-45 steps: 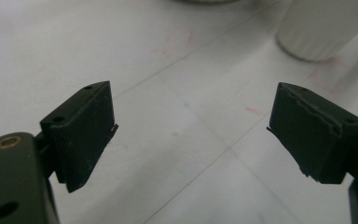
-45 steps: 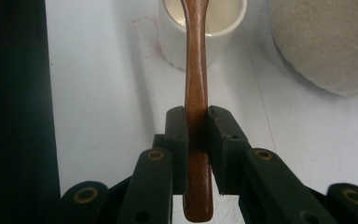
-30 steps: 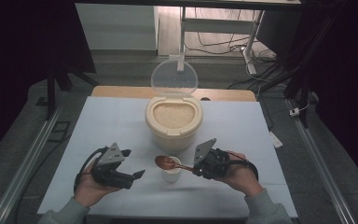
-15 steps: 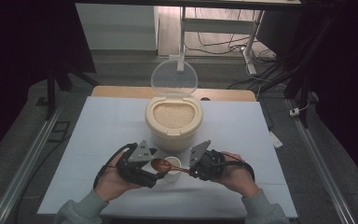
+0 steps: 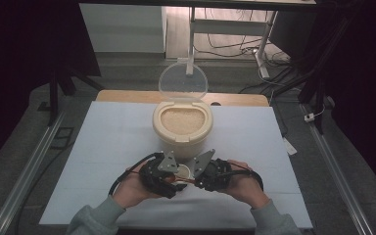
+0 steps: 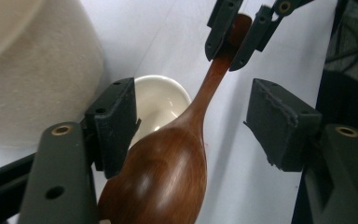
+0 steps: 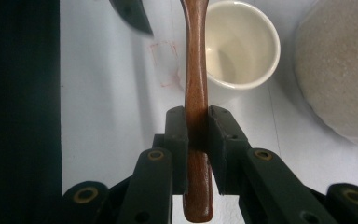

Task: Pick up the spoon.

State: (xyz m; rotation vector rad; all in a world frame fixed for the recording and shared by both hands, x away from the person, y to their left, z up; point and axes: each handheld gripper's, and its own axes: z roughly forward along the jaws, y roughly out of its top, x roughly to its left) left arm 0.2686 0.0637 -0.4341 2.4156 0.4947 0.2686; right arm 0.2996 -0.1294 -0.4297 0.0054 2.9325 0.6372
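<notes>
Right tongs [image 7: 197, 128] clamping wooden spoon [image 7: 196, 93], left tongs [image 6: 196, 121] closing, ungripped, cup [image 7: 242, 44] beside.

The left gripper [image 5: 169, 172] has slid in around the wooden spoon's [image 6: 168, 172] bowl, its jaws closing partway.

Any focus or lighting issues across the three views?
High view: dim, dark surround, bright patch behind the lid. Left gripper view: spoon bowl close and soft, with a glossy sheen; the tub is washed out. Right gripper view: handle and cup sharp, rice bright, a dark band on its left.
</notes>
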